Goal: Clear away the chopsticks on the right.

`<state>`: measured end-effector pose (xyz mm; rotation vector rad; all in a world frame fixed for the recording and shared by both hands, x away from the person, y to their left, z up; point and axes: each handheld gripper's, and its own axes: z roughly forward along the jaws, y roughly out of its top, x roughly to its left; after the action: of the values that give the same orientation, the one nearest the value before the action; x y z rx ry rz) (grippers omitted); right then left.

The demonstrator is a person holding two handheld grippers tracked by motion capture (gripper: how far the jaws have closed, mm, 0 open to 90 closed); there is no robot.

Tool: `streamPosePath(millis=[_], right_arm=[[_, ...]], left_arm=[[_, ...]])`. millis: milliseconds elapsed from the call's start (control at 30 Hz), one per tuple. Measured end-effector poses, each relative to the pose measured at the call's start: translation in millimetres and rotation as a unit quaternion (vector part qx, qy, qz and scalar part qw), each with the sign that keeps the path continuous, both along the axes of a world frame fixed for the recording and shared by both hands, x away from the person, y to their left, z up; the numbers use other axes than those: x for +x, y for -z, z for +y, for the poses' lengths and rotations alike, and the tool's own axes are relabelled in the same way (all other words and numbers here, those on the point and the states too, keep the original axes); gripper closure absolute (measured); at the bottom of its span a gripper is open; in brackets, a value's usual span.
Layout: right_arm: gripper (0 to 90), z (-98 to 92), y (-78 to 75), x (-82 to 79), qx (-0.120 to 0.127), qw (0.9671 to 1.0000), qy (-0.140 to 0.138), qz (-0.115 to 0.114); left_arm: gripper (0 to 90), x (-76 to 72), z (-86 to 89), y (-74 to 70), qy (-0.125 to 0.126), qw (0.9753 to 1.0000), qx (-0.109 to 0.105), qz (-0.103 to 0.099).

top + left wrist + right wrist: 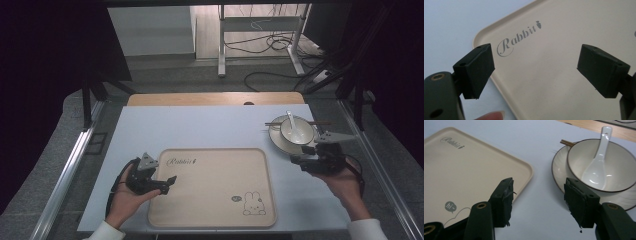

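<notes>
A beige tray (pixel 212 170) with "Rabbit" lettering and a bunny drawing lies at the front middle of the table. My left gripper (pixel 167 184) is open at the tray's left edge, its jaws spread wide over the tray (pixel 541 70) with nothing between them. At the back right a white plate (pixel 278 141) carries a bowl (pixel 296 131) with a white spoon (pixel 291 121) in it and chopsticks (pixel 272 123) under the bowl. My right gripper (pixel 300 157) is open just in front of the plate (pixel 557 167), near the bowl (pixel 621 165) and spoon (pixel 597 167), holding nothing.
A pale sheet (pixel 200 127) covers the table, with a strip of wooden tabletop (pixel 215 98) showing at the back. Metal rails (pixel 70 170) run along both sides. Cables (pixel 270 45) and desk legs lie on the floor beyond.
</notes>
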<state>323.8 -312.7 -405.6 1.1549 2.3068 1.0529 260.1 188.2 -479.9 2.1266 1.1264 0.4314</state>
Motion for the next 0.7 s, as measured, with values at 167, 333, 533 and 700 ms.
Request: streamPosePath(millis=[167,333,533,700], right_arm=[[42.6,-10.8,-12.6,15.0,-0.028,0.9996,0.004,0.008],[46.2,-24.9,-19.8,40.9,-0.026,0.9991,0.022,0.024],[49.6,-39.2,-27.0,74.8,-0.037,0.9975,0.05,0.034],[56.5,-51.9,-21.5,107.7,-0.055,0.9944,0.075,0.051]], left_arm=[[14.1,-0.5,-1.3,0.7,0.0,1.0,0.009,0.003],[14.0,-1.3,-2.6,-1.4,-0.004,1.0,0.005,0.007],[14.0,0.7,-3.7,1.8,-0.004,0.9998,0.012,0.015],[14.0,1.7,-1.5,1.9,-0.013,0.9997,0.009,0.017]])
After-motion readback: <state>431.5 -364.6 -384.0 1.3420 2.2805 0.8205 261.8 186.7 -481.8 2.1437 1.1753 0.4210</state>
